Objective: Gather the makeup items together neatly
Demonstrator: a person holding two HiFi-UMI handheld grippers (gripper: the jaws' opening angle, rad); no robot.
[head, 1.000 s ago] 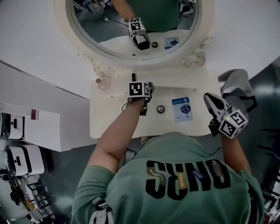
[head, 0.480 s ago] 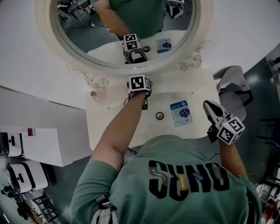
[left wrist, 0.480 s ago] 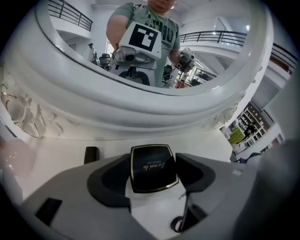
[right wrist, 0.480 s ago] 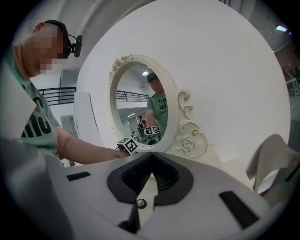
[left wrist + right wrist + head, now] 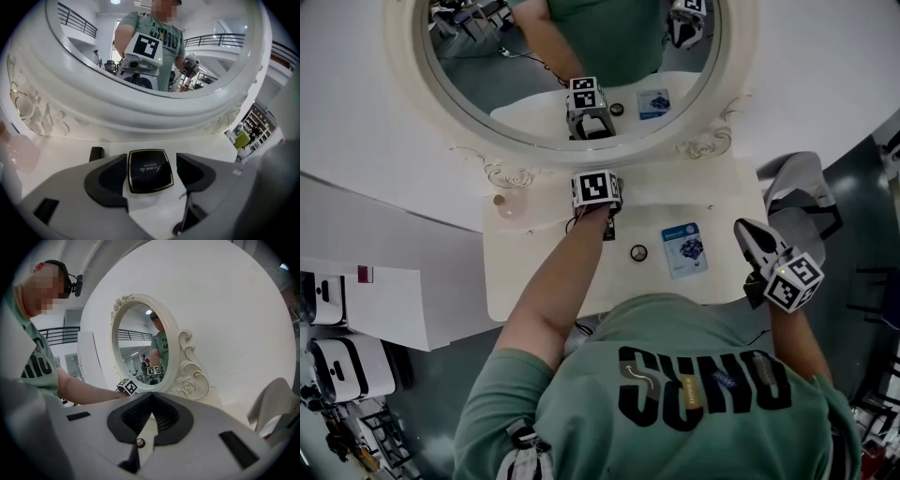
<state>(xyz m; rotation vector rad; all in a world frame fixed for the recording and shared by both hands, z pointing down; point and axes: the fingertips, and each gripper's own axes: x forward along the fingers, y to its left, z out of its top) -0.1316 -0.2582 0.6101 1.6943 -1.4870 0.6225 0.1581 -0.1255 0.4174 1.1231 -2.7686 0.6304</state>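
Note:
A black square compact (image 5: 150, 170) with a gold rim lies flat on the white dressing table (image 5: 534, 272), close to the mirror's base. My left gripper (image 5: 151, 174) is open around it: the left pad is almost at its edge and a thin gap shows on the right. In the head view the left gripper (image 5: 596, 187) is at the back of the table. A small round item (image 5: 638, 252) and a blue packet (image 5: 685, 248) lie nearer the front. My right gripper (image 5: 744, 228) hangs off the table's right edge, shut and empty, as the right gripper (image 5: 151, 401) view shows.
An ornate oval mirror (image 5: 572, 66) stands behind the table. A pink glassy object (image 5: 511, 204) sits at the back left and a small dark piece (image 5: 96, 153) near the compact. A white chair (image 5: 802, 183) stands right of the table.
My left gripper has moved farther back toward the mirror, away from the round item. The right gripper has stayed beside the table's right edge.

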